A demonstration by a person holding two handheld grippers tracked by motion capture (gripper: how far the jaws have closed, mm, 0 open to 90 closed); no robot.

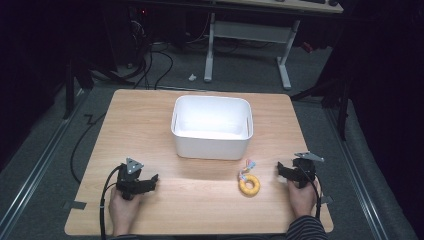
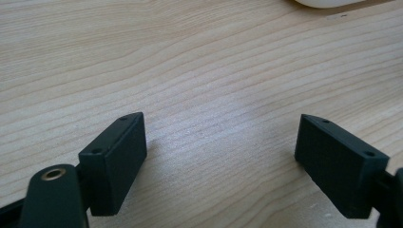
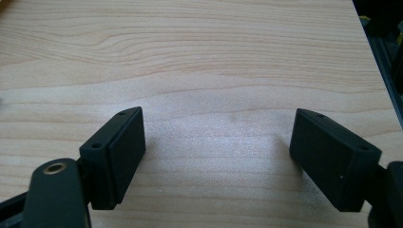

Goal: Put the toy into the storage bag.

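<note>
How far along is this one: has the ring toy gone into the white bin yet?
Nothing looks done. The yellow ring toy lies on the table, in front of the white bin, which looks empty. The left gripper and the right gripper both rest open, holding nothing. The right one is nearer the toy. Grasping it and dropping it in the bin are probably what is left.

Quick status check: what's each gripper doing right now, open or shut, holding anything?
Left gripper: open, holding nothing, jaws apart over bare table.
Right gripper: open, holding nothing, jaws apart.
</note>
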